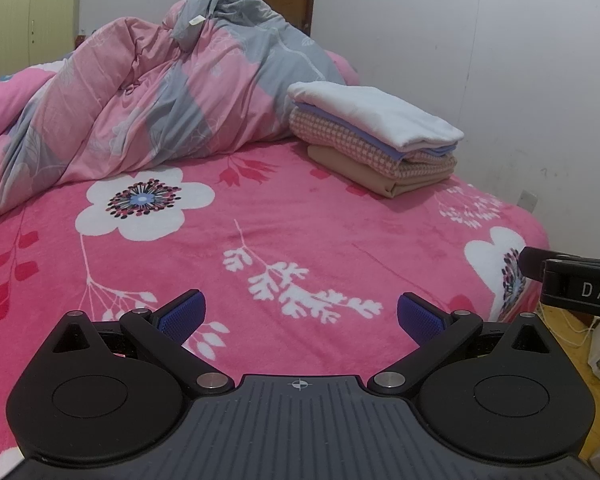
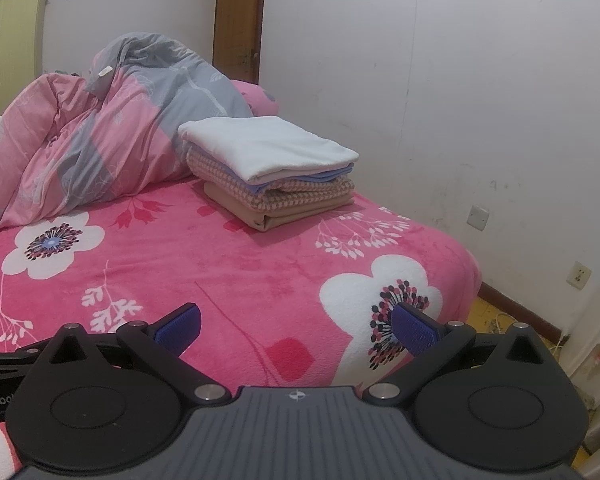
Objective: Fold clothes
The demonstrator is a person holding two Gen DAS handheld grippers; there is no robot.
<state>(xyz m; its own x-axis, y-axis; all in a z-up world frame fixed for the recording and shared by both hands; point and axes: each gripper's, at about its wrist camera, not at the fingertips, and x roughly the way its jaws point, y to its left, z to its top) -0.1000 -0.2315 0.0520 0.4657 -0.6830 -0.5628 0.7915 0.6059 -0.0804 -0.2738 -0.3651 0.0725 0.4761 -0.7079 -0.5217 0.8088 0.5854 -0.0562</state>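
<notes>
Apparently the folding was nearly done: a stack of folded clothes (image 2: 268, 172) lay on the bed (image 2: 228, 276) beside the crumpled duvet (image 2: 100, 128). The left gripper (image 1: 298, 314) and right gripper (image 2: 296, 320) were both spread, holding nothing. No unfolded garment was visible.
</notes>
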